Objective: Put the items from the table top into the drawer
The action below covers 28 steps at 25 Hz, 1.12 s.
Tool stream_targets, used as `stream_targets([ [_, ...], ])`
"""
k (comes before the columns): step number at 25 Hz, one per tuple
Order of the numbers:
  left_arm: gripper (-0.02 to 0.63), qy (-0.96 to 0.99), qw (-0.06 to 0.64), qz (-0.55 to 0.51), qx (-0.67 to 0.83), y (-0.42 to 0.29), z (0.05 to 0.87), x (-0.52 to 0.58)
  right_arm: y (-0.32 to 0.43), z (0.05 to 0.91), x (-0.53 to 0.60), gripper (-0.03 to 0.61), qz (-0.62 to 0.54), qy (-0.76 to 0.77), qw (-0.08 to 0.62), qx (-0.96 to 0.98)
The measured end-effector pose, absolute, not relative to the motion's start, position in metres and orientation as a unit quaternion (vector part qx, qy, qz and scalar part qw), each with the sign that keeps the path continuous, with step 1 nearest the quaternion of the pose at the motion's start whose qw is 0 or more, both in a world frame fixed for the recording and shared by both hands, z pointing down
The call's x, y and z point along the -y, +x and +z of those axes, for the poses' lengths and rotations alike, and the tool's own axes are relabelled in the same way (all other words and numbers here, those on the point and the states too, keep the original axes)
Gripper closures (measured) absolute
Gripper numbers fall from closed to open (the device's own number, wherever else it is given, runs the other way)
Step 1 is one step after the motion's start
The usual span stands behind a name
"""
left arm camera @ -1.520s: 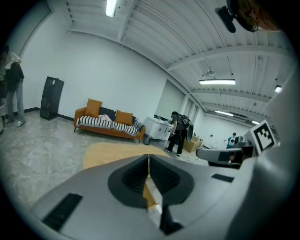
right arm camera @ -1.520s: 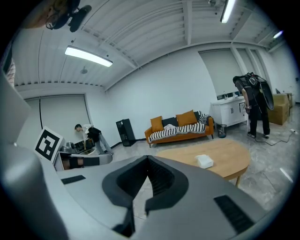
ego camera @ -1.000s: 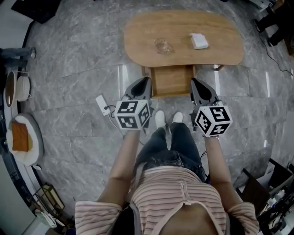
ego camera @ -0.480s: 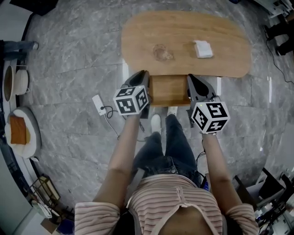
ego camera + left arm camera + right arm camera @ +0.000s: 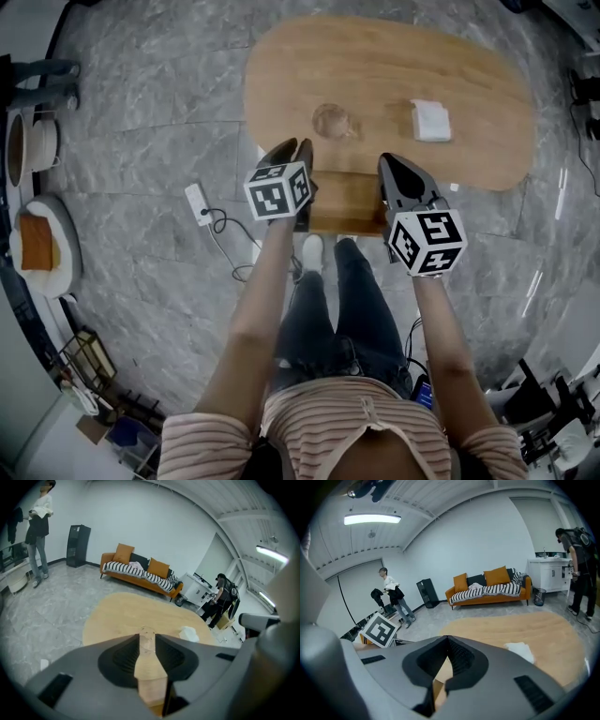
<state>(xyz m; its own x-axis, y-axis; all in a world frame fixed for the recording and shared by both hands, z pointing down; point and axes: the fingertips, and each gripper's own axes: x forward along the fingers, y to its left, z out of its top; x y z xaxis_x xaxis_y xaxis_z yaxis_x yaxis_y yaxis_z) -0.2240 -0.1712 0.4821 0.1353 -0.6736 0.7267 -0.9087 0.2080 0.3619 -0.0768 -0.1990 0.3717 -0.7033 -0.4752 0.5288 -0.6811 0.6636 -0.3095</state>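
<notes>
- While my left gripper [image 5: 292, 150] hangs over the 6 o'clock edge of the desk [image 5: 375, 66], its jaws are opening with nothing between them. The glass [image 5: 333, 122] sits just past the tips at 12 o'clock.
- My right gripper [image 5: 392, 164] is pressed together at the tips and empty. The napkin [image 5: 431, 119] lies at its 1 o'clock, toward the desk's 3 o'clock end and well apart from the glass.
- The drawer [image 5: 345, 202] stands pulled out under the 6 o'clock edge, between my two grippers.
- Glass, as I judge it: small, clear, light, rigid, slick and breakable. I would spread wide, take it across the body low down and squeeze gently. A hard pinch, or a hold high at the rim, could tip it or squirt it out.
- Napkin, as I judge it: white, folded, soft, almost weightless. It will flop and may unfold, so I would pinch one edge through all its layers.
- The glass wants setting down in the drawer, not dropping.
</notes>
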Motion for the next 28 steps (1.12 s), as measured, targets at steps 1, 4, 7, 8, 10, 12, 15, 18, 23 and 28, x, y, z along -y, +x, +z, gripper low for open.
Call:
stream_targets([
  [1,0.530,0.609,0.440,0.138,0.645,-0.226,0.490,0.176,-0.080,0.378,0.205,0.578,0.251,0.321,0.209,0.889],
  [4,0.522,0.596,0.453,0.143,0.648,-0.229,0.511,0.189,-0.087,0.395,0.218,0.578,0.256,0.310,0.218,0.890],
  [7,0.512,0.584,0.465,0.147,0.649,-0.229,0.528,0.200,-0.094,0.409,0.227,0.578,0.261,0.297,0.226,0.890],
  [8,0.509,0.581,0.468,0.149,0.649,-0.229,0.534,0.204,-0.096,0.413,0.229,0.578,0.262,0.293,0.228,0.891],
  [10,0.501,0.574,0.475,0.154,0.649,-0.229,0.548,0.212,-0.099,0.420,0.234,0.578,0.266,0.287,0.229,0.891],
  [12,0.497,0.567,0.482,0.161,0.648,-0.230,0.561,0.220,-0.101,0.428,0.238,0.578,0.270,0.283,0.230,0.891],
  [15,0.495,0.558,0.487,0.170,0.650,-0.229,0.576,0.230,-0.100,0.439,0.242,0.578,0.278,0.283,0.232,0.888],
  [18,0.495,0.545,0.493,0.184,0.653,-0.231,0.590,0.234,-0.097,0.449,0.243,0.578,0.287,0.283,0.236,0.884],
  [23,0.495,0.537,0.498,0.213,0.647,-0.233,0.610,0.238,-0.099,0.463,0.241,0.578,0.295,0.275,0.246,0.881],
  [28,0.497,0.528,0.501,0.227,0.647,-0.236,0.621,0.239,-0.100,0.472,0.236,0.578,0.303,0.271,0.251,0.879],
])
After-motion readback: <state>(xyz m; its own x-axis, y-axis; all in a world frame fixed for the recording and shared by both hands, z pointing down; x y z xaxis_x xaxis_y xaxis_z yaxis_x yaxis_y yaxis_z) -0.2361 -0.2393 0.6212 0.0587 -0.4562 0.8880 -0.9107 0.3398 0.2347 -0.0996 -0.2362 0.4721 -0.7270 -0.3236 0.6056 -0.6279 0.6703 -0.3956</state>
